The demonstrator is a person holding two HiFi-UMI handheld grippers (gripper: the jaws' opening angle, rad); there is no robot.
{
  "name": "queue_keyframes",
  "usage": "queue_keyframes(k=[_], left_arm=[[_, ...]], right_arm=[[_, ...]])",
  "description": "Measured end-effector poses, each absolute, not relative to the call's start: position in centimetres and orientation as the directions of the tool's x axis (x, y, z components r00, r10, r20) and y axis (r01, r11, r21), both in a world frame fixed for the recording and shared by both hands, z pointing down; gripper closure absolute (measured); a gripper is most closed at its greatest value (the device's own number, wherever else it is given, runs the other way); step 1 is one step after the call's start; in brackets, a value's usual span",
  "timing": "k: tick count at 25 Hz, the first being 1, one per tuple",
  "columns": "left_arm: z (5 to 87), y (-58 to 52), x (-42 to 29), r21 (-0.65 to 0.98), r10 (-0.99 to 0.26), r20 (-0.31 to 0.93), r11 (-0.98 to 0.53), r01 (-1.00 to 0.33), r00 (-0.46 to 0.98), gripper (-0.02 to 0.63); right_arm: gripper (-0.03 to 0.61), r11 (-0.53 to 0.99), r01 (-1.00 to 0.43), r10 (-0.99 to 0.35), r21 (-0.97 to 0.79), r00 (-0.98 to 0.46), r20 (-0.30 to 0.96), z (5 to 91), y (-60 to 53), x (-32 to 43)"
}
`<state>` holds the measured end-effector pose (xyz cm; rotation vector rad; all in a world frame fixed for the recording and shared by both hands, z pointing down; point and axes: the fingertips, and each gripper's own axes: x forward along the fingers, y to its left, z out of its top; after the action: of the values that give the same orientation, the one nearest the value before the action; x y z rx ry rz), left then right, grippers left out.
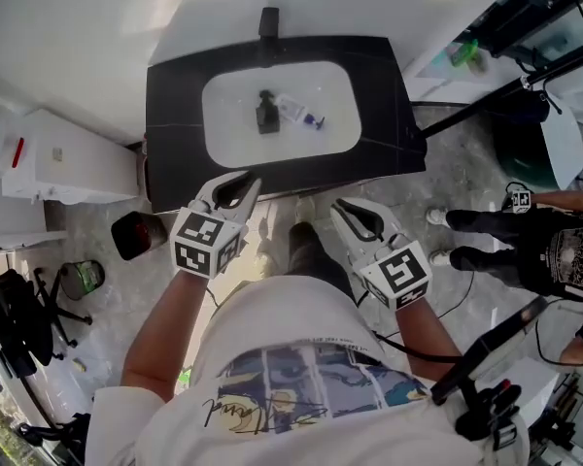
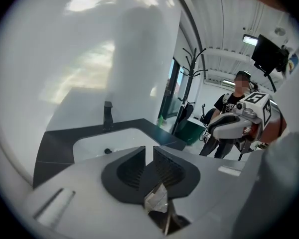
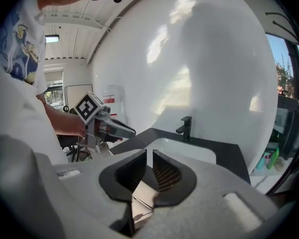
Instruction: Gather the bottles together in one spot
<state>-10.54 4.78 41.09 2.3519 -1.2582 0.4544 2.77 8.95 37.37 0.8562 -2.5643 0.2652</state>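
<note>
On the black bench (image 1: 175, 115) against the white wall, a white rounded-rectangle basin (image 1: 233, 136) was sunk into the top, with a black tap (image 1: 269, 22) standing at its far edge. Inside the basin lay the two bottles: a small dark bottle (image 1: 267, 116) near the middle and, just beside it to the right, a clear plastic bottle with a blue cap (image 1: 296, 111) lying on its side. Whether the two touched could not be made out from the head view.

The left tool (image 1: 241, 188) hung over the bench's near edge, and the right tool (image 1: 344, 212) was just off that edge, above the floor. Both were well short of the bottles. In the left gripper view the left tool's (image 2: 149, 156) jaws stood a narrow slit apart with nothing between them. The right gripper view showed the right tool (image 3: 149, 161) the same way, slightly parted and empty.

Around the bench, the pale speckled floor (image 1: 447, 187) carried a white cabinet (image 1: 68, 168) to the left and a black office chair (image 1: 19, 318) nearer the person. A second person in dark clothes (image 1: 544, 250) stood to the right. A black coat stand (image 2: 192, 83) rose by the glazed wall, and green bottles (image 3: 271, 158) sat on a ledge there.
</note>
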Motion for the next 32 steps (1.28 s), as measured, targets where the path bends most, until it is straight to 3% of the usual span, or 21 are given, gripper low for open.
queue_keyframes(k=[8,16,24,32], left_arm=[[47.8,-6.6,-11.5,0.259,-0.659,0.607,-0.364,-0.895,0.443,0.551],[56.0,-15.4,-12.9,0.283,-0.577,0.727,-0.243,-0.928,0.373,0.486],[64.1,-21.2,-14.0,0.380,-0.511,0.771,-0.108,-0.918,0.380,0.422],[69.7,-24.2,-14.1,0.409,-0.449,0.801,-0.076,-0.910,0.397,0.403]], right_arm=[[0.540,0.788,-0.611,-0.515,-0.082,-0.726,0.456,38.6,1.1,5.2],[0.540,0.755,-0.642,-0.506,-0.130,-0.698,0.507,40.4,-2.8,8.2],[0.540,0.723,-0.669,-0.480,-0.169,-0.664,0.574,42.9,-4.9,11.1],[0.540,0.705,-0.680,-0.439,-0.202,-0.641,0.629,45.1,-5.8,12.6]])
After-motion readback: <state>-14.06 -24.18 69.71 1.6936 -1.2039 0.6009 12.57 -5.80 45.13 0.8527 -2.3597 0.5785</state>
